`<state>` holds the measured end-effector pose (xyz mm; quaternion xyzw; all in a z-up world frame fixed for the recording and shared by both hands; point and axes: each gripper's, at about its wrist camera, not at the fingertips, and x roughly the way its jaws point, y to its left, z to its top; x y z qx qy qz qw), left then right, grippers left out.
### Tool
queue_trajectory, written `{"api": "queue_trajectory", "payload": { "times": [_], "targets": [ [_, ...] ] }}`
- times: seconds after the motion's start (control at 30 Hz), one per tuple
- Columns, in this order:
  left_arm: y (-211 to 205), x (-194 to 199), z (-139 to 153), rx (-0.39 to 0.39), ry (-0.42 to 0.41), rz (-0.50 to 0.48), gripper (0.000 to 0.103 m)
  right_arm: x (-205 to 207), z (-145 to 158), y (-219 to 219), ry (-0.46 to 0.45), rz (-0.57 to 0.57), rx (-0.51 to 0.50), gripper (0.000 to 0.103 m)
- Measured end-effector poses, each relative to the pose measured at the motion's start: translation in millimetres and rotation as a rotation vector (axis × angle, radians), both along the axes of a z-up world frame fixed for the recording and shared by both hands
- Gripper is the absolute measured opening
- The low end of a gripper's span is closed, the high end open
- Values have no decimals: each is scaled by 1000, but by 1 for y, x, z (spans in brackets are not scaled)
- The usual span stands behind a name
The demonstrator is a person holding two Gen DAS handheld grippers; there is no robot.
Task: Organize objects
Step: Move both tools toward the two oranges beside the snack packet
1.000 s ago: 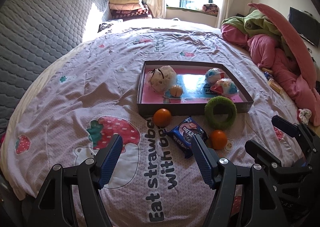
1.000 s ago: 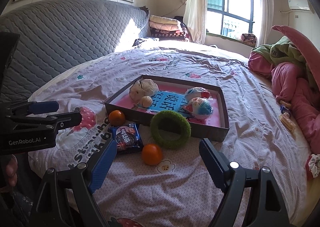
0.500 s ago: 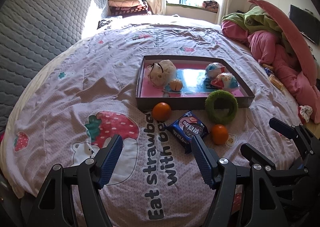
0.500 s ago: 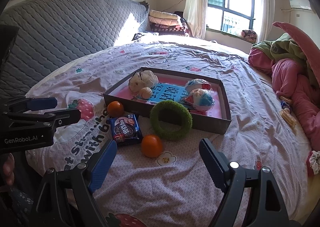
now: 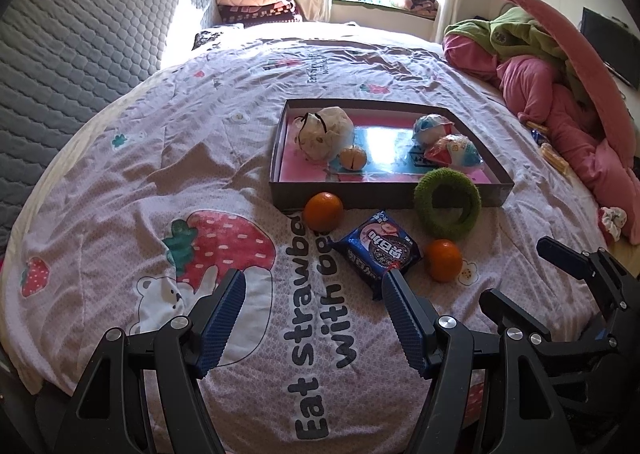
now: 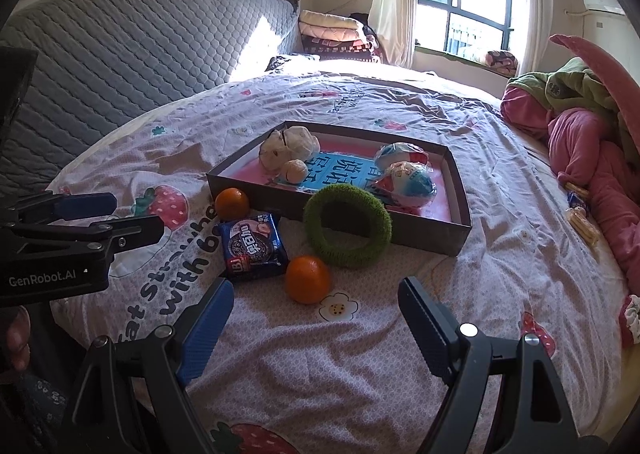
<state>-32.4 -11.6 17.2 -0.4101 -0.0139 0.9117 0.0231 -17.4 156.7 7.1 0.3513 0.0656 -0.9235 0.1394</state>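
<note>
Since a second ago the tray and the things before it sit a little lower in both views; nothing on the bed has changed place.

The shallow tray (image 5: 390, 195) lies on the bed cover (image 5: 132, 173) and holds a white pouch (image 5: 326, 131), a small peeled fruit (image 5: 353, 157) just beside it, and two wrapped balls (image 5: 452, 151) on its right side. The green ring (image 5: 447, 203) leans against the tray's near wall. One orange (image 5: 323, 211) lies at the tray's near left corner, the blue cookie pack (image 5: 378, 250) in front of it, and a second orange (image 5: 443, 260) just right of the pack. My left hand-held gripper (image 5: 314, 302) and my right hand-held gripper (image 6: 316, 308) hang above the cover, both jaws wide apart and holding nothing. Pink bedding (image 6: 592, 157) is heaped at the right.
</note>
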Motion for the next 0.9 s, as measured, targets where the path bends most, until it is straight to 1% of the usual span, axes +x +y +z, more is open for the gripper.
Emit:
{"api": "queue_trajectory", "payload": {
  "times": [0.47, 0.57, 0.9],
  "targets": [
    [-8, -16, -19, 10, -25, 3, 72, -8, -15, -2, -36, -7, -1, 84],
    [-9, -21, -24, 23, -32, 2, 72, -12, -18, -2, -46, -13, -3, 84],
    [-9, -34, -29, 29, -33, -2, 72, -20, -30, -3, -79, -15, -4, 84]
  ]
}}
